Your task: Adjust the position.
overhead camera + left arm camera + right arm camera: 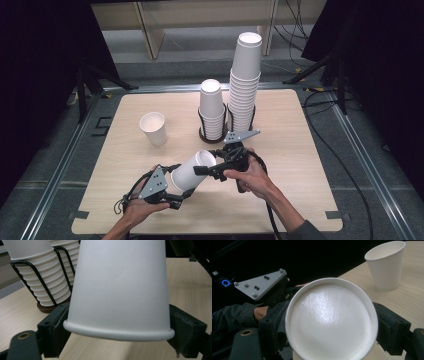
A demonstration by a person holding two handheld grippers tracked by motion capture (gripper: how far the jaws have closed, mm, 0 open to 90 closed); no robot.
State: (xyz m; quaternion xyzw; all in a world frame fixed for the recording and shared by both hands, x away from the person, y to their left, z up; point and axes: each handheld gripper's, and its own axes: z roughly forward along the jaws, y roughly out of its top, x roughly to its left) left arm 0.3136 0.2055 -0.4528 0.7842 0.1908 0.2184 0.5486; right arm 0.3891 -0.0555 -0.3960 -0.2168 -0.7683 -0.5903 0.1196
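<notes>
High view: the left gripper [176,199] and the right gripper [202,169] are both gripping one white paper cup [191,171] that is lying tilted between them above the wooden table [300,165]. The left gripper is clamping the cup's rolled rim end, the right its flat base end. Just beyond the right gripper, two stacks of paper cups [244,85] are standing in a black wire holder [214,133], and a single upright cup [154,128] is sitting well off to the left gripper's far side.

Left gripper view: the jaws are sitting closed against the cup's rim [117,333] on both sides, the cup wall rising straight ahead of them. Ahead and to the left, the cup stacks [42,277] are resting in the wire holder [37,277].

Right gripper view: the jaws are pressing on either side of the cup's round base [332,320], which is facing the camera. The left gripper [272,292] and the hand holding it are showing just behind the cup, and the upright cup [385,265] is standing ahead to the right.
</notes>
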